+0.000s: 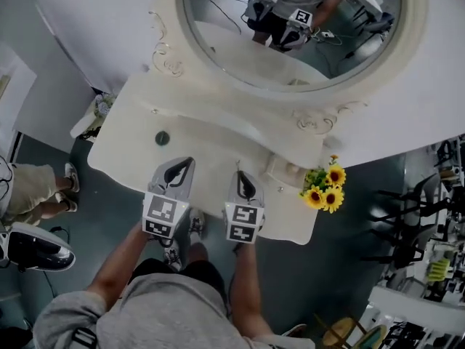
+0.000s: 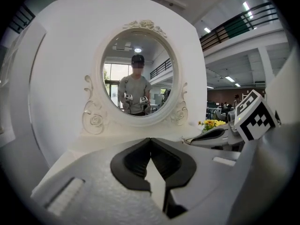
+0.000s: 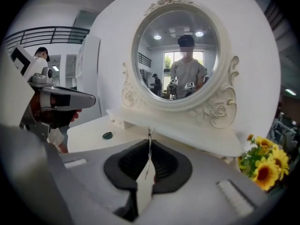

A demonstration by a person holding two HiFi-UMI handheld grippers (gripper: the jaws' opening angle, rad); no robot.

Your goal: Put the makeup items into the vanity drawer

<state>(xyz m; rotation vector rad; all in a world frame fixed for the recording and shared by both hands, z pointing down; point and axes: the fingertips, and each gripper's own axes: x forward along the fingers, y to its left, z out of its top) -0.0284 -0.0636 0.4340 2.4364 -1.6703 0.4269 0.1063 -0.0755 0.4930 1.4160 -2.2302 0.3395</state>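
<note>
Both the left gripper (image 1: pixel 189 160) and right gripper (image 1: pixel 239 173) are hovering over the bench (image 1: pixel 218 147), fingers (image 2: pixel 133 161) clenched empty; picking is seemingly pending, calling for opening over the dark round item (image 1: pixel 162 138).

A white wall (image 1: pixel 94 20) rises at 12 o'clock above the dark grey floor (image 1: pixel 116 209). At 3 o'clock stand black chairs (image 1: pixel 429 195); ceiling lights (image 2: pixel 246 6) glow overhead.

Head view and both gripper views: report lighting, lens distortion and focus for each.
Head view: flat, dim light, no glare on the mirror. Left gripper view: fisheye, black corners, left tongs slightly soft. Right gripper view: same fisheye, sunflowers blurred near the edge.
</note>
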